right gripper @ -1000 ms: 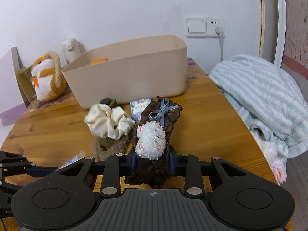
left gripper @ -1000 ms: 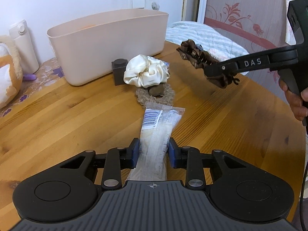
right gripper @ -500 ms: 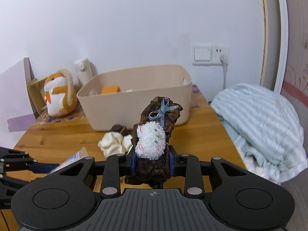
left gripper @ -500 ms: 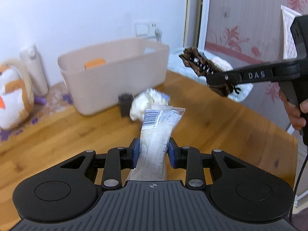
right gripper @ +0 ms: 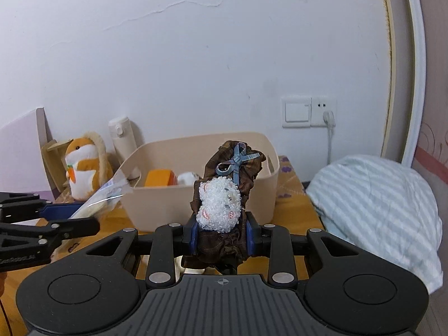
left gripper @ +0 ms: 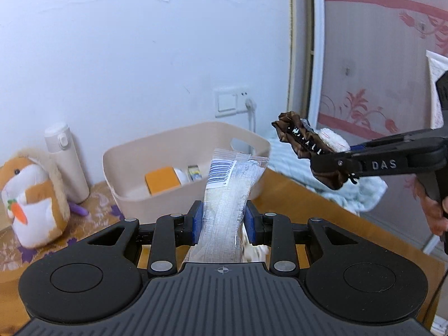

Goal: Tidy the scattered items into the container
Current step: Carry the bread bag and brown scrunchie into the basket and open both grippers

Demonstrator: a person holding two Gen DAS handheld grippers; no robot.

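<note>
Against a white wall, a beige container [left gripper: 252, 145] waits on the wooden table [left gripper: 322, 204]. Raised for dropping in, a clear packet [left gripper: 224, 196] is clamped by the left gripper [left gripper: 223, 225], a brown scrunchie [right gripper: 224, 196] by the right gripper [right gripper: 222, 236].

packet [left gripper: 224, 196]: lower end hidden | barcode digits unreadable | bin [left gripper: 126, 196]: floor partly hidden
</note>
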